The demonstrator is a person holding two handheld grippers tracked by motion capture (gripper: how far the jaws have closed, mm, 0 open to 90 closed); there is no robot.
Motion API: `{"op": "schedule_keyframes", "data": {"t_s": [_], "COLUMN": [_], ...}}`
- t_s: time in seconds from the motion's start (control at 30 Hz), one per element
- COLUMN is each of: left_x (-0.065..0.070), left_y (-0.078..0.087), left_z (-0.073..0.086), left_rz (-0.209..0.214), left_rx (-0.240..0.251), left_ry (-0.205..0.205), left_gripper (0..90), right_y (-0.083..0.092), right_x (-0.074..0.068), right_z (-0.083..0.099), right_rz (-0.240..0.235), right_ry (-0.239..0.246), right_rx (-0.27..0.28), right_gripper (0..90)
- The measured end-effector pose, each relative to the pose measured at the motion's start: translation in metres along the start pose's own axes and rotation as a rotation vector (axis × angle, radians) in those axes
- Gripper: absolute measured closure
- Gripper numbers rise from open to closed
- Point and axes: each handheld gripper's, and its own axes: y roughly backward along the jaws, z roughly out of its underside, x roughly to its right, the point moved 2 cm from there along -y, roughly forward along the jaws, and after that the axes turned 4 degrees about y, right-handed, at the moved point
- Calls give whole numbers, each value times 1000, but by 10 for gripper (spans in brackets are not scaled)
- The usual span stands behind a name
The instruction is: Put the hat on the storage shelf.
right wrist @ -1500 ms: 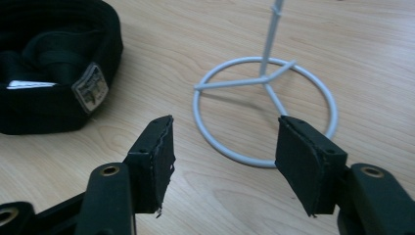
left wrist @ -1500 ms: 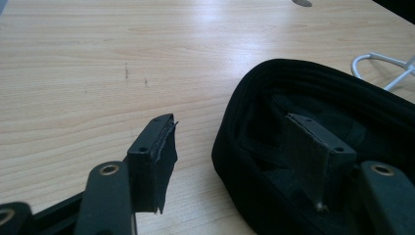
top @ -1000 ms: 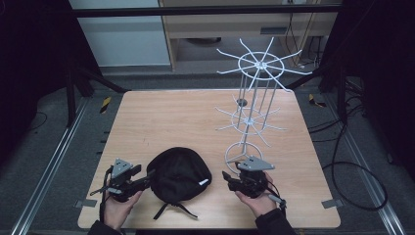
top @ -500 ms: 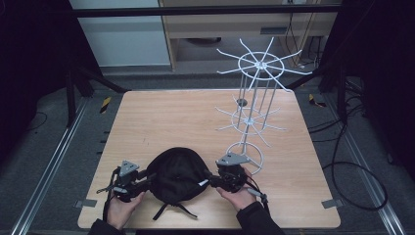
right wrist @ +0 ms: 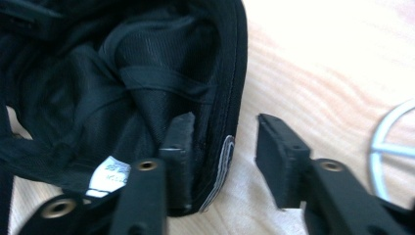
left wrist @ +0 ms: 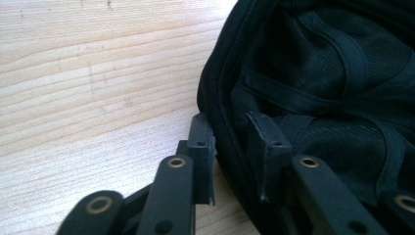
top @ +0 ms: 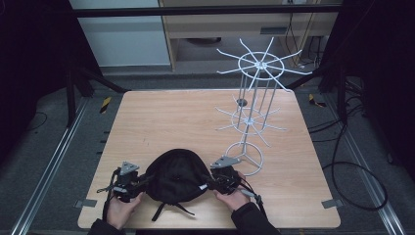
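We see a black cap (top: pixel 176 175) lying near the front edge of the wooden table (top: pixel 186 122), with a white wire rack (top: pixel 252 115) standing just behind and to the right of it; the left gripper (top: pixel 128 180) sits at the cap's left edge and the right gripper (top: pixel 224 178) at its right edge, close to the rack's ring base; each gripper view shows parted jaws straddling the cap's rim, one jaw inside, not yet clamped; the right one also shows a white label (right wrist: pixel 110 174).
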Motion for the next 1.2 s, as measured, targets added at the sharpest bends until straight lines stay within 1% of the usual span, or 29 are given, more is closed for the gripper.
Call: {"op": "schedule_keyframes", "data": {"t_s": [0.03, 0.07, 0.13, 0.17, 0.2, 0.27, 0.3, 0.33, 0.37, 0.4, 0.43, 0.5, 0.57, 0.6, 0.63, 0.67, 0.73, 0.77, 0.8, 0.87, 0.9, 0.93, 0.97, 1.0, 1.03, 1.1, 1.13, 1.17, 1.2], "left_x": [0, 1, 2, 2, 3, 3, 4, 6, 6, 8, 8, 10, 11, 12, 13, 14, 16, 17, 18, 19, 20, 20, 20, 19, 18, 17, 16, 15, 15], "left_y": [0, 0, 0, 0, 1, 1, 0, 0, 0, -2, -2, -5, -8, -10, -12, -15, -20, -24, -27, -30, -31, -32, -32, -32, -31, -31, -31, -30, -29], "left_z": [0, 0, 0, 0, 0, 0, 0, -1, -1, -2, -2, -3, -4, -6, -7, -9, -11, -13, -15, -18, -18, -19, -19, -19, -19, -19, -19, -19, -20], "left_rz": [1, -3, -5, -6, -8, -4, -2, -5, -5, -7, -7, -8, -2, 2, 5, 12, 11, 14, 14, 11, 11, 12, 14, 18, 25, 32, 34, 36, 36], "left_rx": [-2, -1, -1, 1, -1, 1, 3, 6, 6, 9, 9, 10, 8, 8, 11, 12, 11, 11, 12, 18, 19, 20, 20, 20, 18, 21, 23, 24, 25], "left_ry": [-6, -11, -18, -20, -23, -21, -18, -27, -27, -32, -32, -37, -28, -23, -21, -25, -23, -18, -18, -25, -24, -24, -26, -26, -23, -22, -23, -24, -24], "left_gripper": [738, 747, 764, 764, 769, 771, 772, 772, 772, 772, 772, 771, 770, 769, 769, 765, 764, 763, 762, 763, 762, 761, 761, 757, 757, 749, 729, 729, 683], "right_y": [-2, -4, -7, -7, -6, -4, -2, 4, 4, 12, 12, 21, 30, 37, 37, 42, 43, 45, 45, 44, 42, 38, 38, 34, 34, 29, 26, 26, 25], "right_x": [0, -1, -2, -2, -2, -2, -2, -2, -2, -3, -3, -5, -9, -13, -13, -17, -19, -21, -26, -28, -30, -34, -34, -37, -37, -41, -43, -43, -43], "right_z": [1, 3, 5, 5, 4, 4, 2, -1, -1, -5, -5, -11, -16, -21, -21, -24, -25, -25, -25, -25, -24, -21, -21, -18, -18, -15, -13, -13, -12], "right_rz": [-7, -13, -25, -25, -31, -31, -28, -19, -19, -11, -11, -5, -9, -16, -16, -23, -27, -31, -45, -50, -60, -64, -64, -66, -66, -67, -65, -65, -60], "right_ry": [-3, -4, -16, -16, -21, -23, -26, -11, -11, 6, 6, 29, 55, 75, 75, 96, 104, 116, 139, 146, 158, 178, 178, 193, 193, 209, 216, 216, 217], "right_rx": [-10, -27, -43, -43, -41, -38, -26, 10, 10, 56, 56, 115, 175, 216, 216, 247, 253, 259, 261, 259, 251, 228, 228, 211, 211, 191, 179, 179, 174], "right_gripper": [633, 677, 757, 757, 790, 800, 806, 809, 809, 810, 810, 811, 811, 811, 811, 810, 810, 810, 808, 806, 804, 797, 797, 796, 796, 795, 796, 796, 796]}}
